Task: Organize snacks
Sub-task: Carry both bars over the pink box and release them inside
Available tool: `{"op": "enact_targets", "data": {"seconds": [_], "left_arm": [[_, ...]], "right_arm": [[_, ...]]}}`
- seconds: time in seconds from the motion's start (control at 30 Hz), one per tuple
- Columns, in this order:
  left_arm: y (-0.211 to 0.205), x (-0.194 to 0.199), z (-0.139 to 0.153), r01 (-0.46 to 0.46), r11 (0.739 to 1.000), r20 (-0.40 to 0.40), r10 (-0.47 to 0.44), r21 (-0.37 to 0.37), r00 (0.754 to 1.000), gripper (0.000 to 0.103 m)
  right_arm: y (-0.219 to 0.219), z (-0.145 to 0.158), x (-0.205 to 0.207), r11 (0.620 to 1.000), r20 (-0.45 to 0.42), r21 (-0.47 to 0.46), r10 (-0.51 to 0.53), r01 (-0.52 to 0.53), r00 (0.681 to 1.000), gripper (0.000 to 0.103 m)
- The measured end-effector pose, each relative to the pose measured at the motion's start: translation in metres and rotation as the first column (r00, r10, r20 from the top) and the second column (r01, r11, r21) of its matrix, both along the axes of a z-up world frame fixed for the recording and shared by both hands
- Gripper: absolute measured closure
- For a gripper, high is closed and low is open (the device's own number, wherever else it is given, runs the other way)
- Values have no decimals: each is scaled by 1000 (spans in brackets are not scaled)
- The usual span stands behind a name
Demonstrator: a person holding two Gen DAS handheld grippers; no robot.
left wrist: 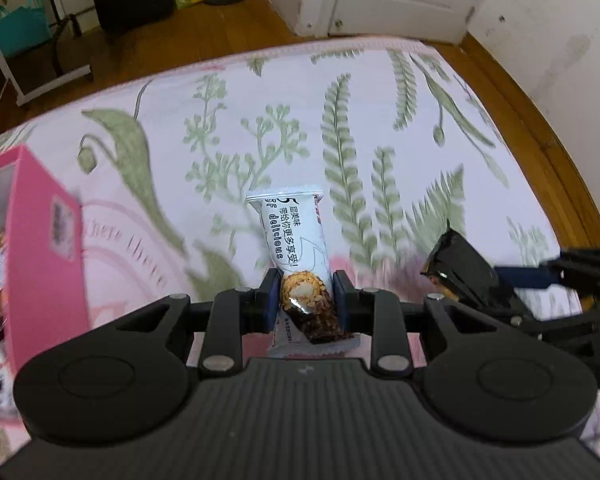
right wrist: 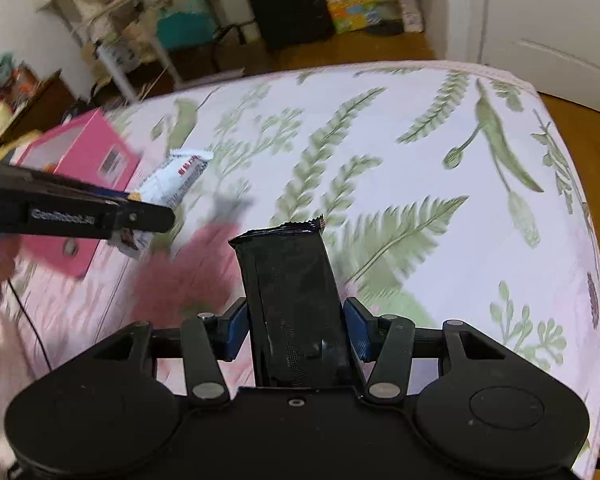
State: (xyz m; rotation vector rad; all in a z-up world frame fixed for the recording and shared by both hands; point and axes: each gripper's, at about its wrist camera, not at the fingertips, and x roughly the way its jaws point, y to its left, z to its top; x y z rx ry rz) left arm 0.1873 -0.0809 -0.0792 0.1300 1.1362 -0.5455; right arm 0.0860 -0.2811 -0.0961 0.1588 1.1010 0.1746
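Our left gripper point(left wrist: 306, 296) clamps the white snack bar point(left wrist: 290, 236), our right gripper point(right wrist: 296, 330) grips the black packet point(right wrist: 290, 280); the pink box point(left wrist: 40, 248) lies left, nearer our left hand.

Your left hand-held gripper point(left wrist: 306, 294) is matt black plastic with dull metal rivets; its white snack bar wrapper point(left wrist: 290, 232) is glossy film. At three o'clock, the black snack wrapper point(right wrist: 292, 304) shines smooth. The bed sheet point(left wrist: 380, 120) is soft printed cloth, the pink box point(left wrist: 40, 248) matt cardboard.

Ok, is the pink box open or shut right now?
Open. The pink box shows no lid over its top, and snack packets are visible inside in the left wrist view.
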Motion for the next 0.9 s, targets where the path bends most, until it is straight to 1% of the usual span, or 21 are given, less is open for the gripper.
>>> {"op": "enact_targets", "data": {"seconds": [0.07,0.17,0.2,0.27,0.4,0.5,0.67,0.73,0.83,0.9], "left_arm": [[13,-4,6,9,1000,-35,-8,3,999,76],[37,-12,17,9,1000,-72,-11,-26,997,76],[45,-16,21,5,999,-76,-7,-37,997,76],[60,-24,29,1,999,-80,-4,-34,997,76],[87,-37,46,-22,999,-91,19,-36,996,76],[111,-48,59,-49,998,-81,46,-40,996,76],[153,-65,82,-89,995,-37,88,-33,995,76],[169,-69,91,-100,995,-25,100,-20,995,76],[198,-72,104,-126,991,-24,125,-43,992,76],[214,-71,111,-153,987,-1,153,-45,988,76]], "right_arm": [[11,7,-7,999,-14,-21,35,-35,999,47],[29,21,-18,995,-13,-58,78,-78,997,47],[35,26,-21,994,-8,-60,90,-90,996,47],[49,36,-25,992,0,-61,112,-112,994,47],[84,54,-24,980,11,-66,191,-190,982,47],[110,71,-22,968,25,-63,243,-241,970,47],[148,102,-23,956,93,-61,293,-288,951,47],[160,110,-22,951,110,-55,308,-304,945,47],[176,120,-19,951,145,-20,307,-308,941,47],[185,124,-14,951,170,16,301,-308,938,47]]}}
